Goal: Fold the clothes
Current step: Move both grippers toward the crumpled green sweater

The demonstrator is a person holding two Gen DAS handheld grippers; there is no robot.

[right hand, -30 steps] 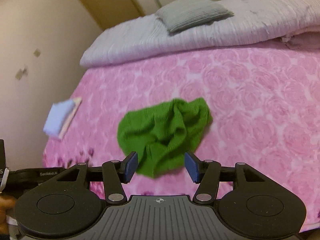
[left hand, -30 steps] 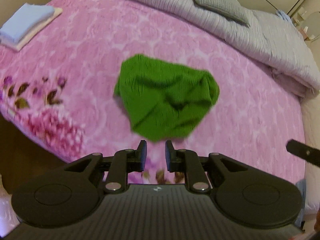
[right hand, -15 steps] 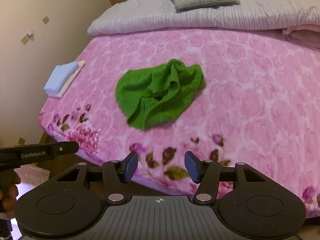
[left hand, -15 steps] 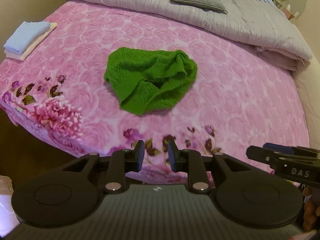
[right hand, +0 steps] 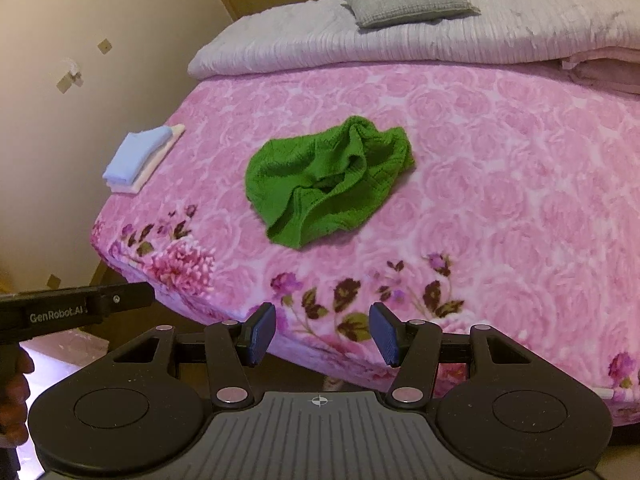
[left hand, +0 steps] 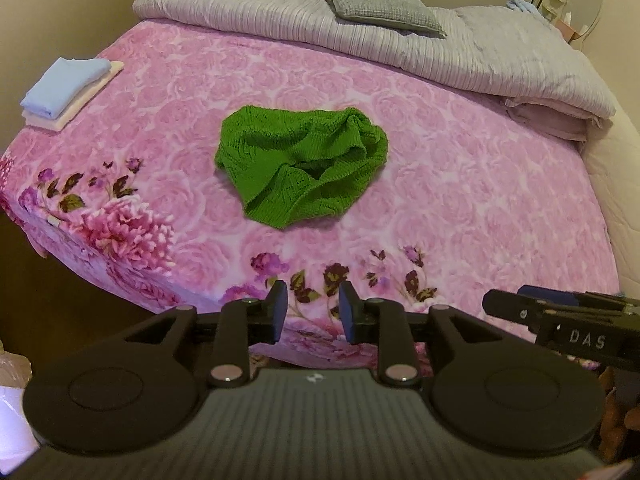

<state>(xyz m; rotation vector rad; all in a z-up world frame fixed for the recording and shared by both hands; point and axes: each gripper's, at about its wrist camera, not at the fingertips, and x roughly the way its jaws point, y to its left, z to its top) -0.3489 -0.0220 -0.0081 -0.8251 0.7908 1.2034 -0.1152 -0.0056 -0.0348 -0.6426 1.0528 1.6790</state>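
A crumpled green knit garment [left hand: 304, 168] [right hand: 328, 184] lies in a heap near the middle of the pink floral blanket [left hand: 460, 200] [right hand: 500, 200]. My left gripper [left hand: 313, 312] hovers over the bed's near edge, well short of the garment; its jaws are opening with nothing between them. My right gripper [right hand: 322, 336] also hangs back at the near edge, open and empty. Each gripper shows at the side of the other's view.
A folded stack, light blue on cream [left hand: 68, 90] [right hand: 140, 158], sits at the bed's left edge. A grey quilt [left hand: 360, 36] [right hand: 400, 48] with a grey pillow [left hand: 380, 10] [right hand: 404, 0] lines the far side. A wall [right hand: 80, 120] stands to the left.
Both grippers have pulled back from the green garment toward the bed's near edge, so more of the bed shows. The left jaws have widened. The garment lies where it was.
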